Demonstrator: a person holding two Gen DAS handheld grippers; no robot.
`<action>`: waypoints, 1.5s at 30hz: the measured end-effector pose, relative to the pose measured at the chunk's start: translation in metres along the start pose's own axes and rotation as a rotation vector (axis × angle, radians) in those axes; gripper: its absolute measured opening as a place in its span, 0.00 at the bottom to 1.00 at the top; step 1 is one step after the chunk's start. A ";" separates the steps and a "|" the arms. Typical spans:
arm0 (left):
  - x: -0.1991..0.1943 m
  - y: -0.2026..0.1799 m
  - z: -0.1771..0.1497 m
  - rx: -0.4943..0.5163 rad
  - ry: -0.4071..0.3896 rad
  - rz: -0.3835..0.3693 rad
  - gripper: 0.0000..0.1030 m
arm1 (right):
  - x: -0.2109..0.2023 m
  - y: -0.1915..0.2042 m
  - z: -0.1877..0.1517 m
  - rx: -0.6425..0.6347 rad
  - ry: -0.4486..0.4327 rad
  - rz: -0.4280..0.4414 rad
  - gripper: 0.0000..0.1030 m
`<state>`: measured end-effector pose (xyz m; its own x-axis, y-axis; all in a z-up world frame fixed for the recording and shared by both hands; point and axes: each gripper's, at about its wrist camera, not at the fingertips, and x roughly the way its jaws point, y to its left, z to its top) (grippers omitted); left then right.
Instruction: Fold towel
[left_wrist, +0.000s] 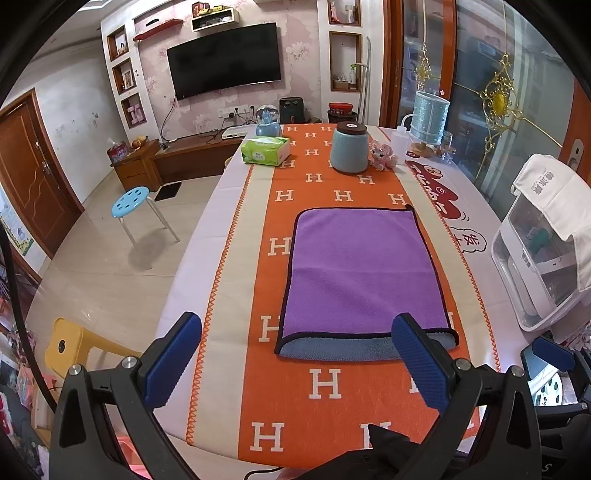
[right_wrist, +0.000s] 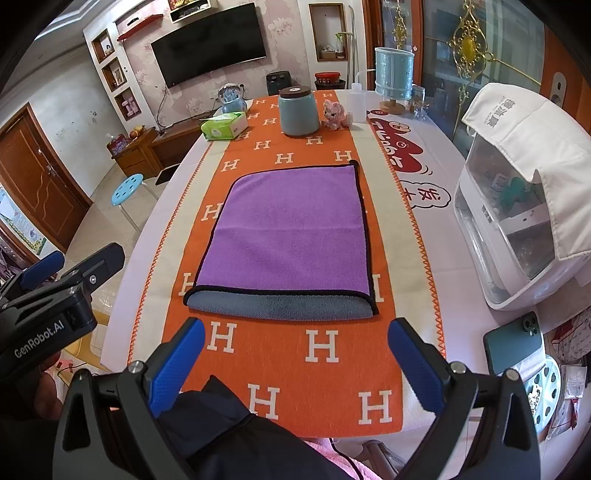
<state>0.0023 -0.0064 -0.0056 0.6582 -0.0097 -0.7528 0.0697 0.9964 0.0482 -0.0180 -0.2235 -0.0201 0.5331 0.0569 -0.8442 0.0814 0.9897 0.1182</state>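
Observation:
A purple towel (left_wrist: 364, 273) with black trim lies folded flat on the orange runner (left_wrist: 317, 384); its grey-blue underside shows along the near edge. It also shows in the right wrist view (right_wrist: 291, 236). My left gripper (left_wrist: 297, 360) is open and empty, hovering just short of the towel's near edge; its right finger (left_wrist: 421, 362) overlaps the near right corner in view. My right gripper (right_wrist: 295, 365) is open and empty, held back from the towel's near edge. The left gripper's body (right_wrist: 55, 291) shows at the left of the right wrist view.
At the far end of the table stand a blue jar (left_wrist: 349, 147), a green tissue box (left_wrist: 265, 150), a pink toy (left_wrist: 384, 154) and a squeeze bottle (left_wrist: 402, 142). A white appliance (right_wrist: 517, 206) and a phone (right_wrist: 515, 345) sit at the right. A blue stool (left_wrist: 133, 197) stands on the floor at left.

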 end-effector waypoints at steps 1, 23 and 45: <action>0.004 -0.003 -0.002 0.001 0.002 -0.001 0.99 | 0.000 0.000 0.000 0.000 0.000 0.000 0.97; 0.022 0.007 0.004 -0.008 0.054 0.030 0.99 | 0.012 0.003 0.010 -0.019 0.012 0.008 0.97; 0.039 0.010 0.011 0.035 0.101 0.050 0.99 | 0.020 -0.005 0.012 -0.054 0.009 -0.006 0.97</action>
<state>0.0372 0.0027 -0.0270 0.5828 0.0506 -0.8110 0.0660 0.9918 0.1093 0.0021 -0.2287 -0.0318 0.5248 0.0520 -0.8496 0.0387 0.9956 0.0848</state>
